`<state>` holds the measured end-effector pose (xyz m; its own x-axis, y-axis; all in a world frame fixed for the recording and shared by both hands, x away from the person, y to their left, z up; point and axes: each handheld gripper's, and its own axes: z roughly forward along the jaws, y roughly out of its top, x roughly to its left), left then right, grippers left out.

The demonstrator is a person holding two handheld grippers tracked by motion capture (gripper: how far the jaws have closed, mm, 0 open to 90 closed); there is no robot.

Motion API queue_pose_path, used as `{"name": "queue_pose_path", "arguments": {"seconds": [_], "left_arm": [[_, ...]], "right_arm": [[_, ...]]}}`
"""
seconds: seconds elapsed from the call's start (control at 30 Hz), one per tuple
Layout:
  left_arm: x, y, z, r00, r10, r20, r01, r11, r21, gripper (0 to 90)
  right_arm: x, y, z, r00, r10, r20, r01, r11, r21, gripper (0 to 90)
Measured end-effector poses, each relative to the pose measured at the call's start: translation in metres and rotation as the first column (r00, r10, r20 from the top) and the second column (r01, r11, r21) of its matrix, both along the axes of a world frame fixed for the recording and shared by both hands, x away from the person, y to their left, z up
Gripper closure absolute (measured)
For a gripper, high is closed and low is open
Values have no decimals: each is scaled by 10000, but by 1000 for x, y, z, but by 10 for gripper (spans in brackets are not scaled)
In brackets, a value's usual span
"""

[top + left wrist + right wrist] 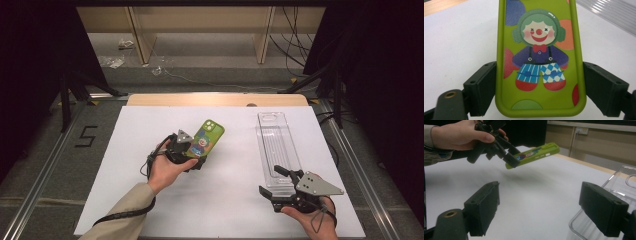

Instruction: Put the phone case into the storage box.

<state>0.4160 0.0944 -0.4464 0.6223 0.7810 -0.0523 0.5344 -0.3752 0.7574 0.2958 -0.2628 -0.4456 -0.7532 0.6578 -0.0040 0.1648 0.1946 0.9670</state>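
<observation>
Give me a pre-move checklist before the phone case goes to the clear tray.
1. Left claw shut on the green phone case, both long edges against the pads: ok.
2. Case lifted off the white sheet, shadow beneath it: ok.
3. Case held level: not ok, far end tilts upward.
4. Clear plastic tray lying flat, open side up, nothing seen inside: ok.
5. Right claw open, holding nothing: ok.
6. Right claw out of the tray's way: not ok, it sits at the tray's near end.
</observation>
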Motion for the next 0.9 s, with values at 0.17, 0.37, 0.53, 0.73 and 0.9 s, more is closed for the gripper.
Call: {"name": "queue_pose_path", "arguments": {"seconds": [0.17,0.37,0.53,0.73,0.9], "left_arm": [[-9,4,1,9998,-115,178,117,9999,-75,166],[-19,8,2,9993,-198,333,204,9996,-175,166],[-25,9,2,9987,-277,432,289,9992,-287,166],[-35,10,3,9967,-391,711,423,9981,-441,166],[-42,7,4,9939,-557,951,608,9968,-518,166]], "right_arm": [[2,7,3,10000,34,4,-34,10000,14,179],[5,17,6,9999,112,-9,-112,9999,3,174],[7,25,10,9999,160,29,-160,9999,39,176],[13,33,13,9998,173,23,-173,9998,62,175],[19,41,16,9998,182,-28,-181,9998,70,174]]}}
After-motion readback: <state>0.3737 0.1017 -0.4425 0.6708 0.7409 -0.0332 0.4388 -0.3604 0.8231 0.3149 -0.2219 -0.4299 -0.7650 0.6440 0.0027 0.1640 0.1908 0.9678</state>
